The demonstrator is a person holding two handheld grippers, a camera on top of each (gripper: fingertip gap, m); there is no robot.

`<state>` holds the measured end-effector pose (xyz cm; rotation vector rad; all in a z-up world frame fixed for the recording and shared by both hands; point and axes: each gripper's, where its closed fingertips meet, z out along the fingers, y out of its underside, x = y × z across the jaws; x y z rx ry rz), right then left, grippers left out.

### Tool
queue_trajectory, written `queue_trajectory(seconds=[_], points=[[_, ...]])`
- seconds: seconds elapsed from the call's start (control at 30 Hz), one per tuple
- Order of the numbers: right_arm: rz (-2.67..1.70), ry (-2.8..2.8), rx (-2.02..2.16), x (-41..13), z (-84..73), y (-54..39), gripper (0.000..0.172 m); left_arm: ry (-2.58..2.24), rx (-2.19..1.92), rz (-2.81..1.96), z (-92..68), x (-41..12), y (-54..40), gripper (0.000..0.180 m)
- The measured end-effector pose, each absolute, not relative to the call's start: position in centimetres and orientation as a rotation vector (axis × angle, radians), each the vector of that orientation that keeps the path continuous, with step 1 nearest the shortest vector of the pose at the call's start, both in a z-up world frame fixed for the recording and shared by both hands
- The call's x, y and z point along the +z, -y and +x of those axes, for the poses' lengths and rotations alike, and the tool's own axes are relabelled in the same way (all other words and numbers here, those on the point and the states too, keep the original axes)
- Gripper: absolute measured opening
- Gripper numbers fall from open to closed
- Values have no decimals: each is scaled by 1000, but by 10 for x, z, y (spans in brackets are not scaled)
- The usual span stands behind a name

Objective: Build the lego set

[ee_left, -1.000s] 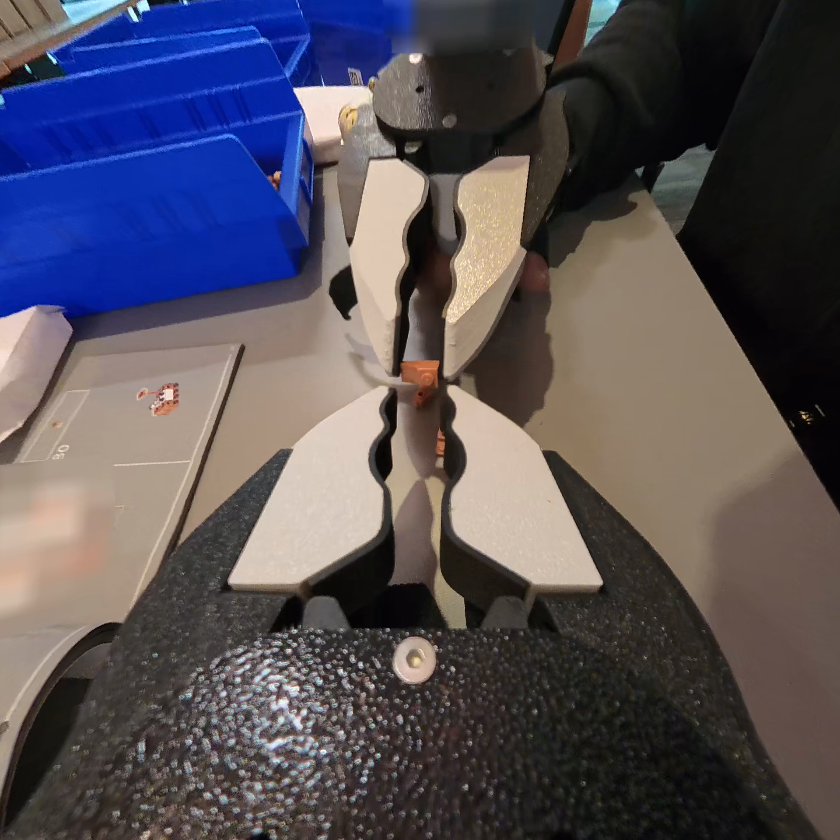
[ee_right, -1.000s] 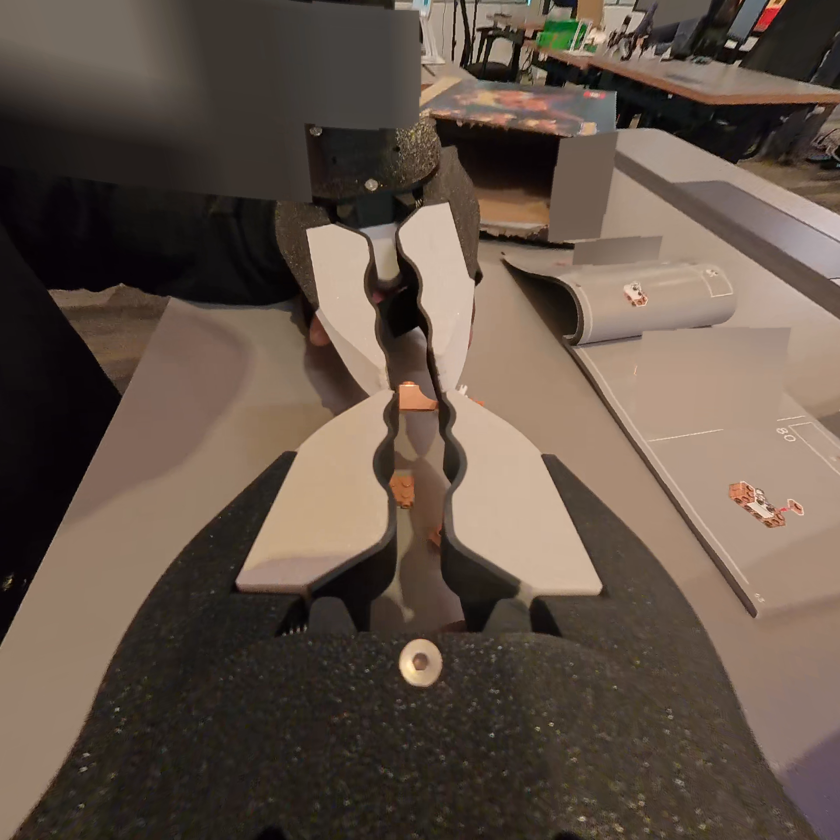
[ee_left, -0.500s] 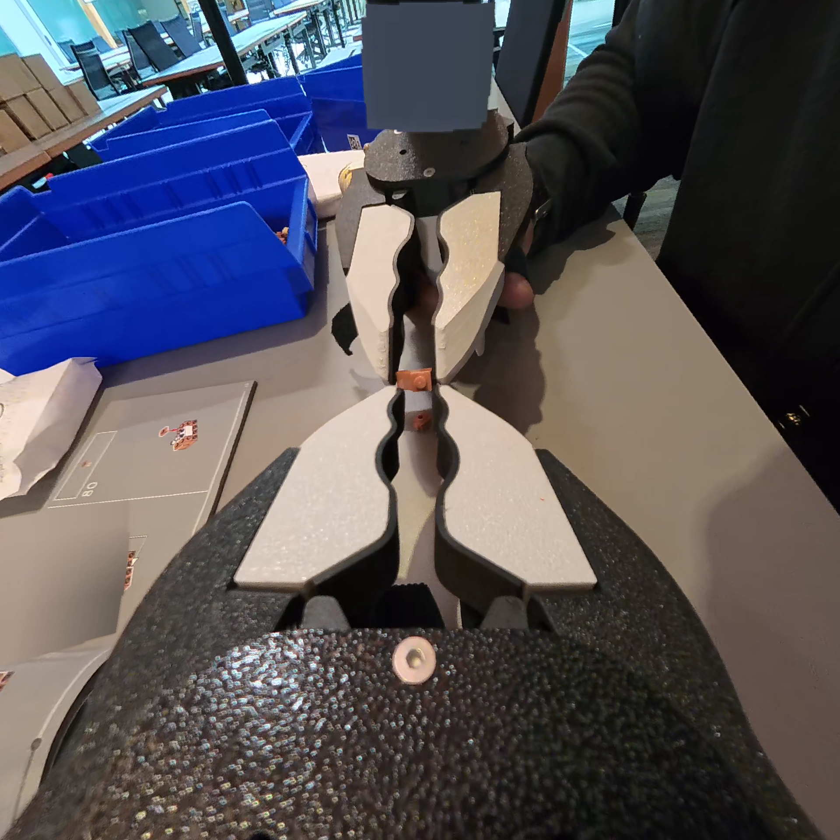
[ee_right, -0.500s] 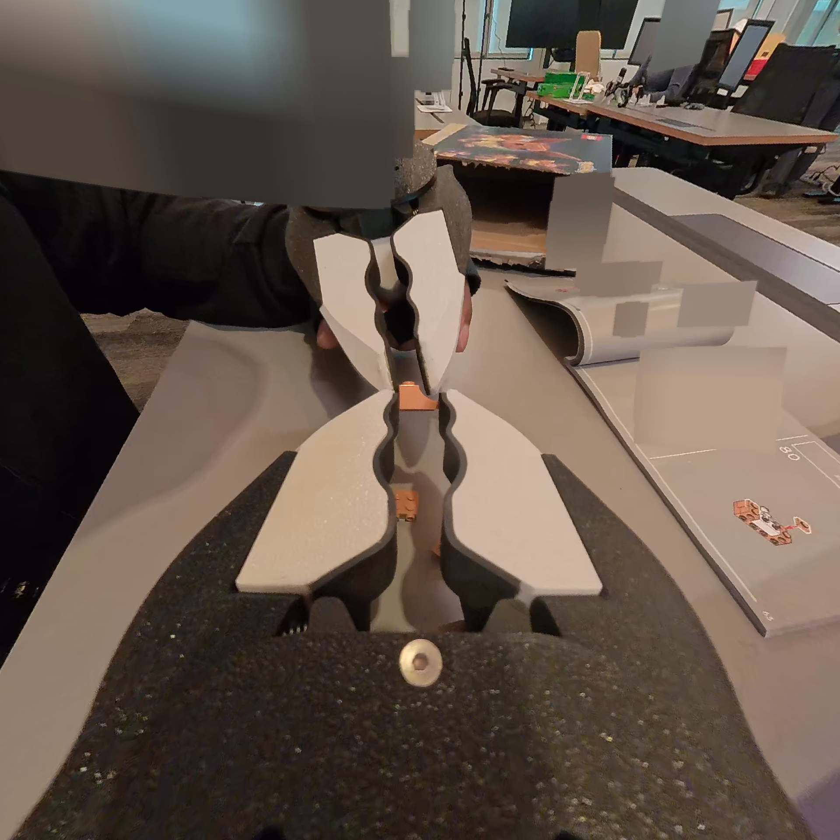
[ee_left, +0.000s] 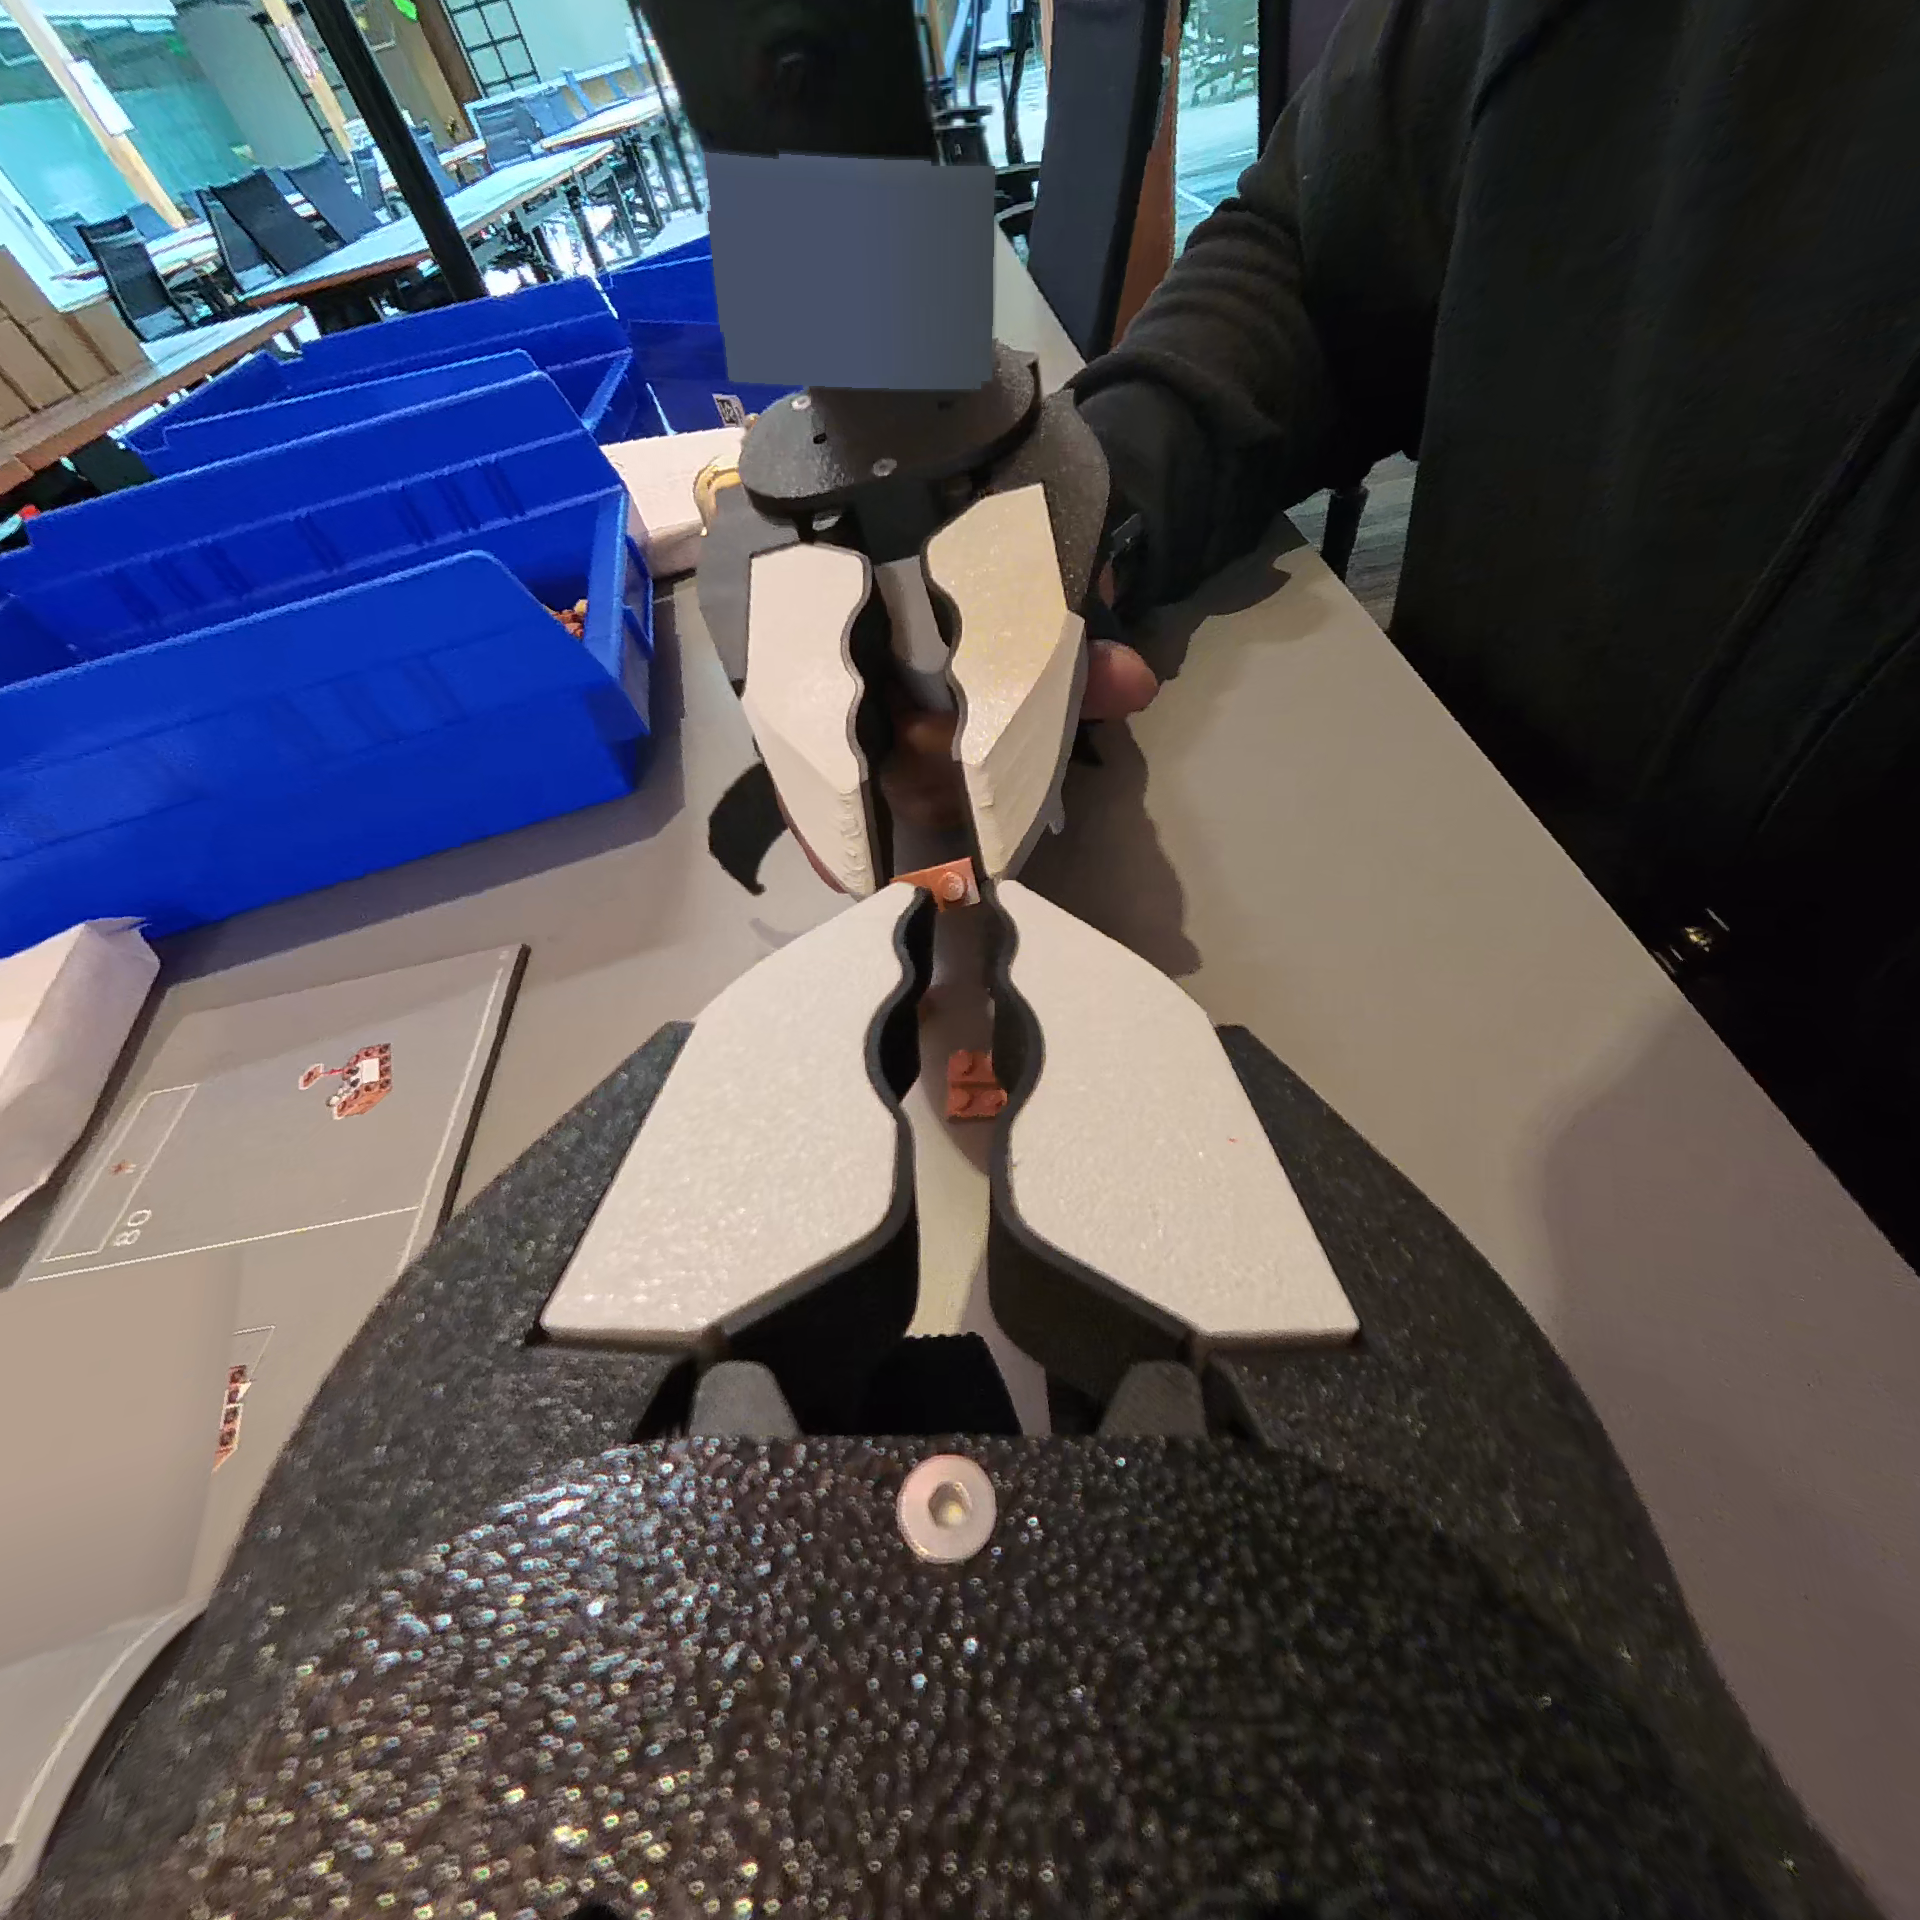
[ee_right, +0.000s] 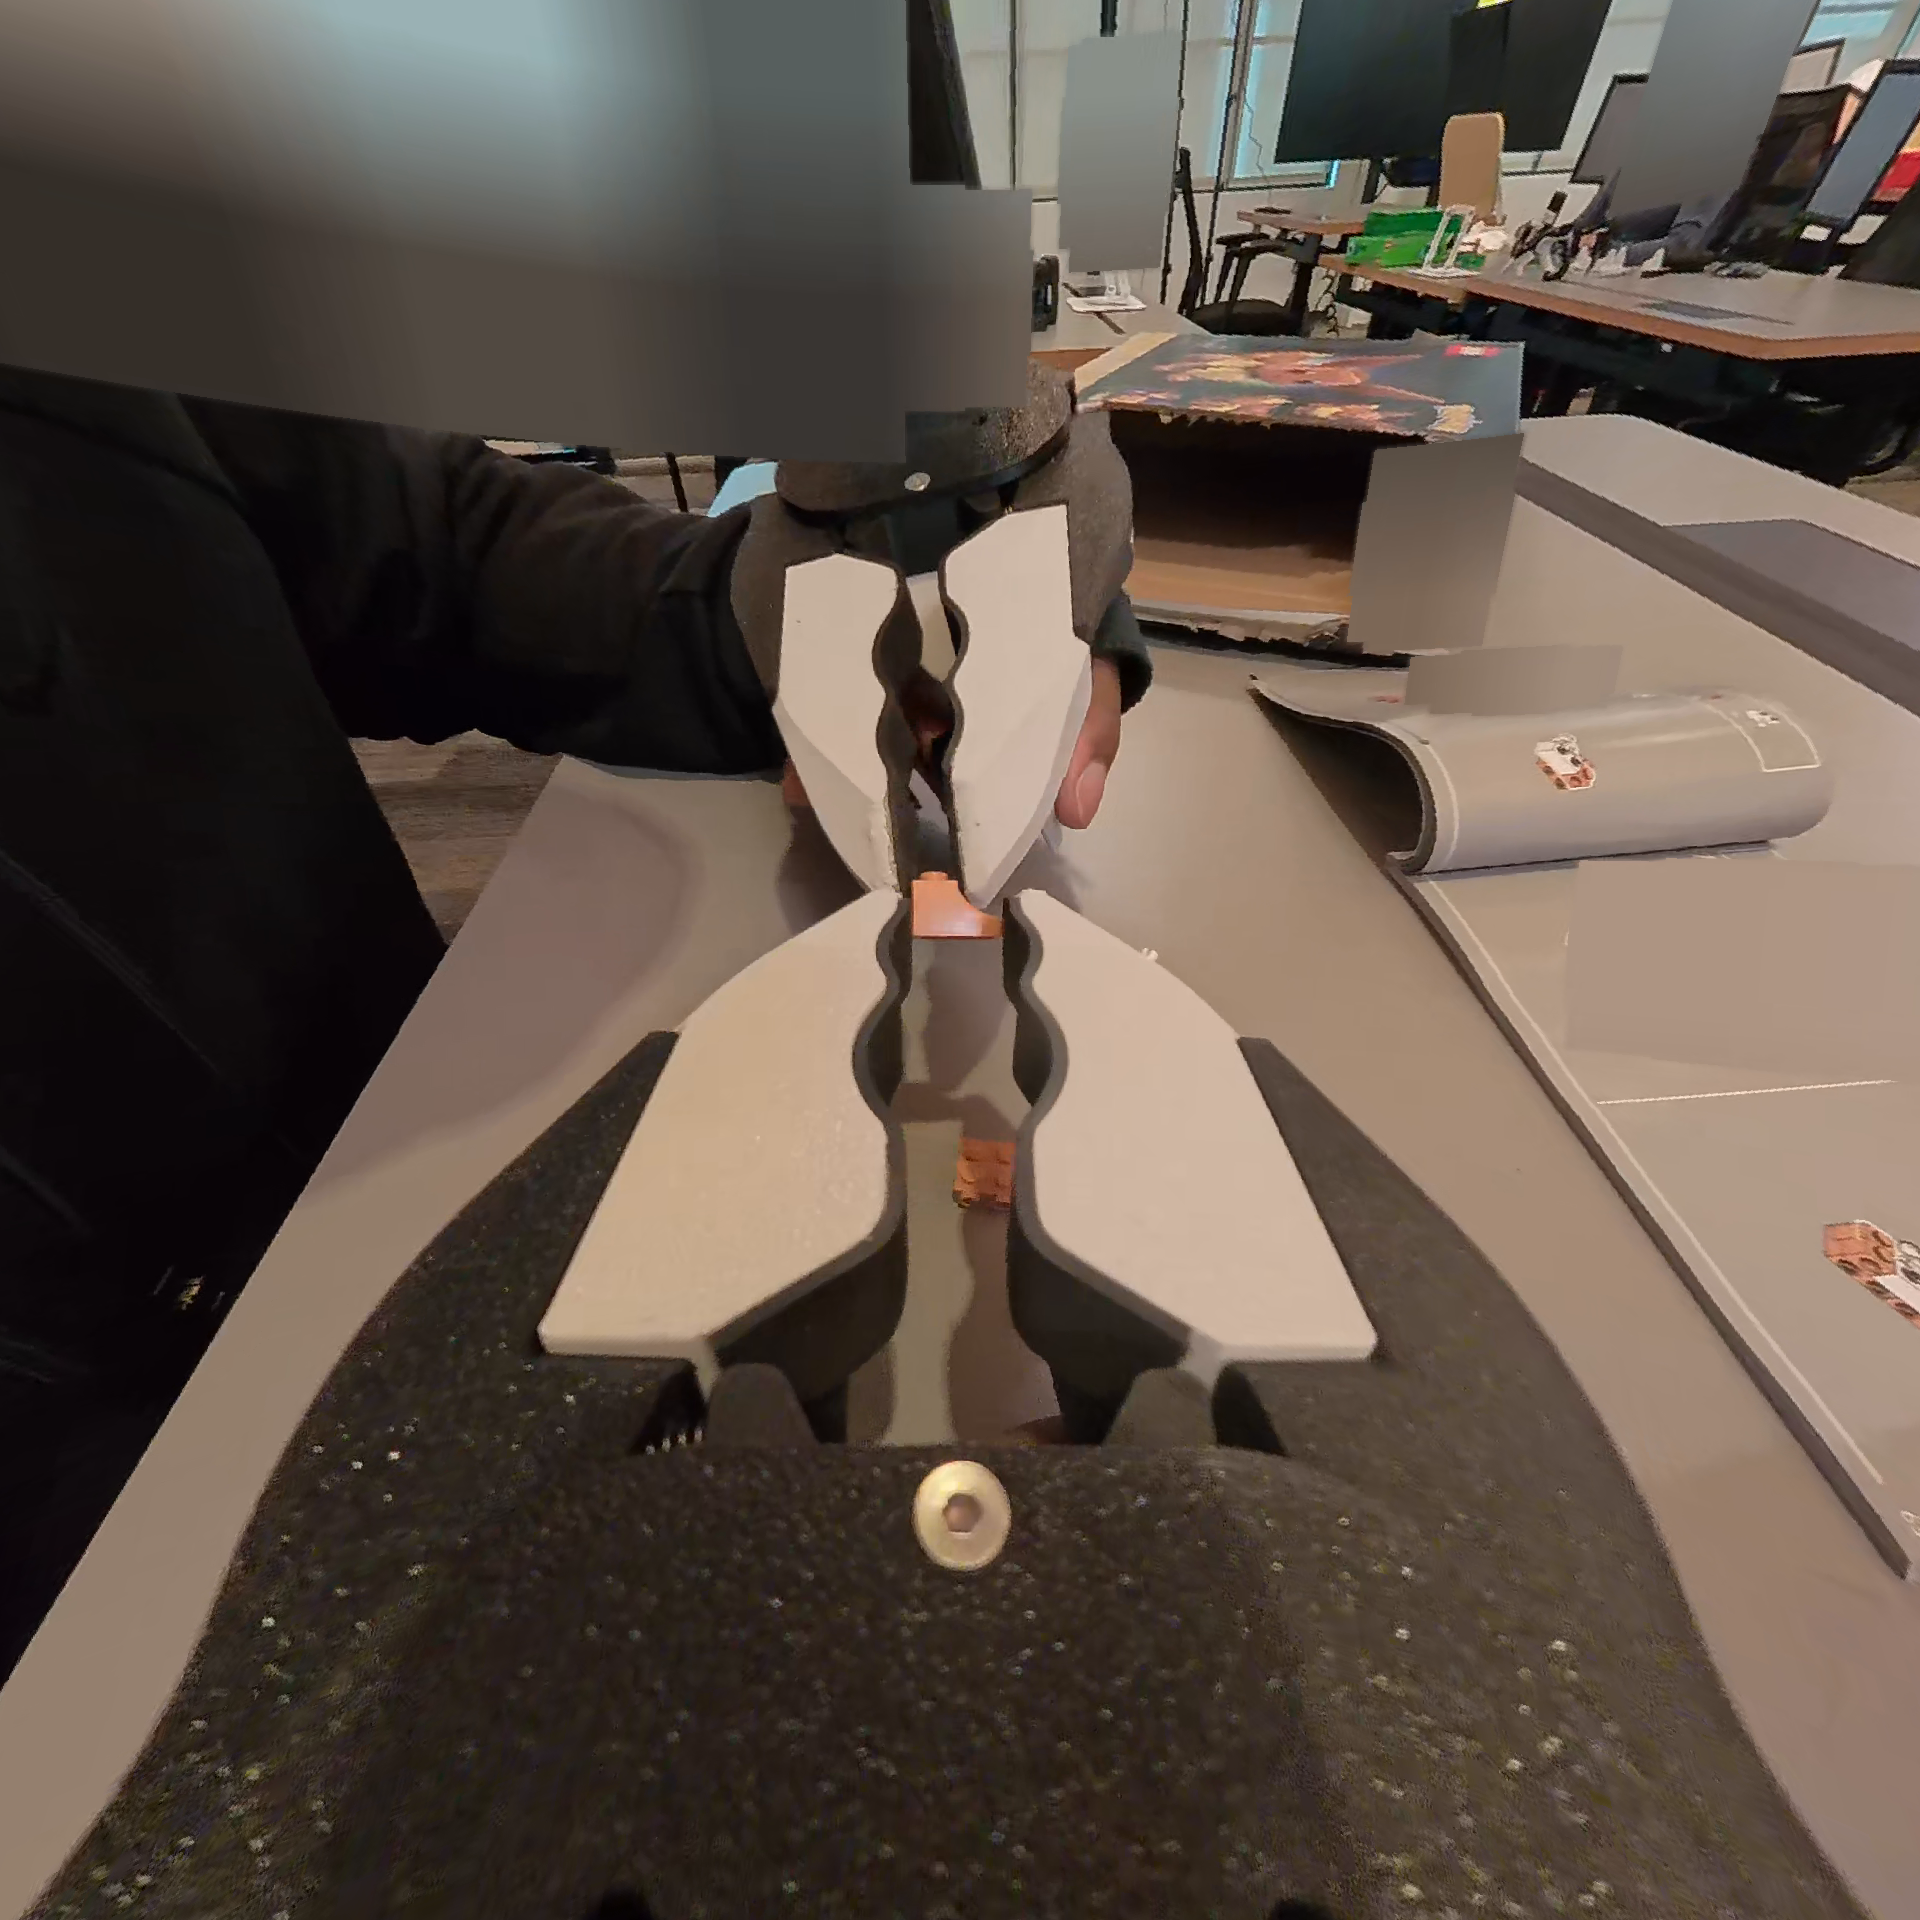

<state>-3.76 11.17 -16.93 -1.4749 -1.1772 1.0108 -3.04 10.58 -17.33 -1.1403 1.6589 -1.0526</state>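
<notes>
The small orange brick (ee_right: 940, 912) is hanging above the counter (ee_left: 1299, 935), with the right tongs (ee_right: 956, 927) clamping its wide base and the left tongs (ee_left: 951, 916) pinching its narrow top. Another orange brick (ee_left: 975, 1086) is lying on the counter beneath them, beside the blue bins (ee_left: 312, 707).

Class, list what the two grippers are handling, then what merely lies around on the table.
At the grippers:
- small orange toy brick, gripped by the right gripper and the left gripper

Lying about:
- second orange brick on the grey table
- blue plastic bins
- grey instruction booklet
- open cardboard box
- white paper bag
</notes>
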Motion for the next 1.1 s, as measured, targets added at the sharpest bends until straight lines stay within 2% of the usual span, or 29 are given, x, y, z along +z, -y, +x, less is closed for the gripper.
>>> queue_trajectory(seconds=[0.5,0.73,0.97,1.1], points=[[-1532,1273,867,-184,-40,-111,23,-1722,-1015,-1166,-34,-180,-106,7],[-1858,1454,712,-232,-22,-110,39,-1875,-860,-1244,-45,-204,-112,7],[-1912,1492,543,-250,-22,-115,32,-1965,-802,-1290,-46,-222,-109,8],[-1926,1493,540,-251,-27,-115,22,-1993,-765,-1327,-45,-231,-111,8]])
